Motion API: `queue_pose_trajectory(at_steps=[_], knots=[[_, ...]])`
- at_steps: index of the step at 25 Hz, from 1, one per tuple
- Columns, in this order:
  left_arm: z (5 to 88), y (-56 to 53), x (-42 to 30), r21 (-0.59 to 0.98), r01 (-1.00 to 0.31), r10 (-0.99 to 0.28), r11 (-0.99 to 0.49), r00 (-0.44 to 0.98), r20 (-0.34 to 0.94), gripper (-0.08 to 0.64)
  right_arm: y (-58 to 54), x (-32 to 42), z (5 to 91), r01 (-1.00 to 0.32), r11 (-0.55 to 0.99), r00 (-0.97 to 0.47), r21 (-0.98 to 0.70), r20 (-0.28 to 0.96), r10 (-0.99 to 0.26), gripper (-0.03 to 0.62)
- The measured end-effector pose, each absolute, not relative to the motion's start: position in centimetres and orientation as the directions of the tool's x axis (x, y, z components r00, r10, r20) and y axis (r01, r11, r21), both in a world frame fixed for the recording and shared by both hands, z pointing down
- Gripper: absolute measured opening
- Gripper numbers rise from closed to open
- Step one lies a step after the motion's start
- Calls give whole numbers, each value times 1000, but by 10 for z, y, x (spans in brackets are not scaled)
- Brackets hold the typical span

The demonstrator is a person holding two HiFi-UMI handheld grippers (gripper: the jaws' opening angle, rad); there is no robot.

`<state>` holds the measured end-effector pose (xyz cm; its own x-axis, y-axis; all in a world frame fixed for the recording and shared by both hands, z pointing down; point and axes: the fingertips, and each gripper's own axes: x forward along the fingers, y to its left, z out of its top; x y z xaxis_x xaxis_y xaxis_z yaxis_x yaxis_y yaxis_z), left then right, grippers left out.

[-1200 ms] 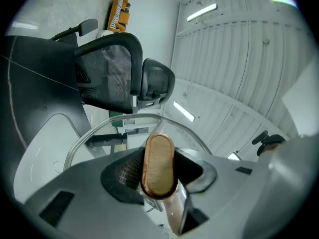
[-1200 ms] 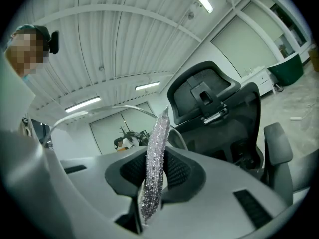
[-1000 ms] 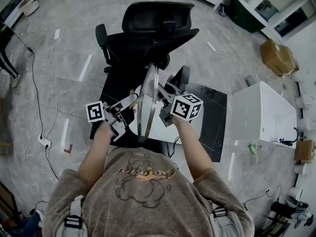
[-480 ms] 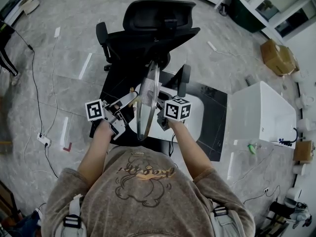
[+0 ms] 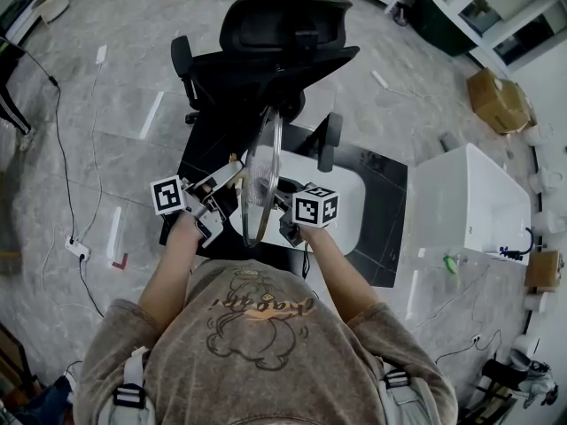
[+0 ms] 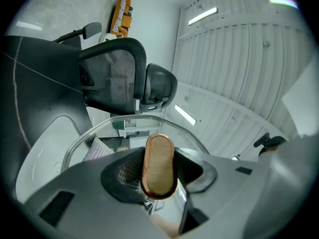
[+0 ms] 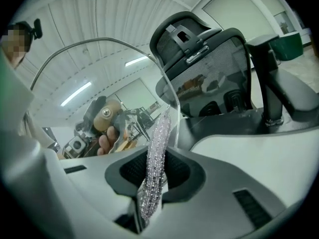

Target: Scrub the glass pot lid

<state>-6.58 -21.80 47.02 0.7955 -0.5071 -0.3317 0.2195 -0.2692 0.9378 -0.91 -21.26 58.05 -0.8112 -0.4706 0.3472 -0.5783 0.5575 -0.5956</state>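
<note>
While the glass pot lid [image 5: 262, 162] stands on edge above the white basin [image 5: 348, 222] in the head view, the left hand-held gripper [image 6: 158, 176] view shows jaws clamped on its knob [image 6: 158, 156]. Right hand-held gripper [image 7: 149, 203] view: glittery scrubber [image 7: 157, 148] pinched, near the rim. Risk: hard scrubbing may twist the knob loose.

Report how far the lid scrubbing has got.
Done: the left gripper is clamped on the wooden knob, holding the glass lid on edge over the white basin. In hand: the right gripper grips a sparkly scrubber, its tip at the lid's rim. Left: the scrubbing itself; no suds or water show, and how clean the glass is I cannot tell. The lid is not yet set down.
</note>
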Motion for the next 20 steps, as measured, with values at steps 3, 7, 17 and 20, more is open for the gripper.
queue_pose_trajectory(at_steps=[3,7,17,20], knots=[[473,-219,-69,940,217,-520,-262,789,-327,183,-197,-15,581,-548,560,-833,-622,342,-435,82],[478,-222,-73,944,209,-534,-255,783,-318,183,-179,-21,574,-516,554,-852,-653,322,-413,83],[487,-221,-75,951,195,-540,-240,787,-298,183,-146,-33,544,-434,541,-897,-720,293,-330,83],[486,-220,-76,950,198,-538,-243,787,-302,183,-141,-32,527,-417,554,-905,-721,268,-332,83]])
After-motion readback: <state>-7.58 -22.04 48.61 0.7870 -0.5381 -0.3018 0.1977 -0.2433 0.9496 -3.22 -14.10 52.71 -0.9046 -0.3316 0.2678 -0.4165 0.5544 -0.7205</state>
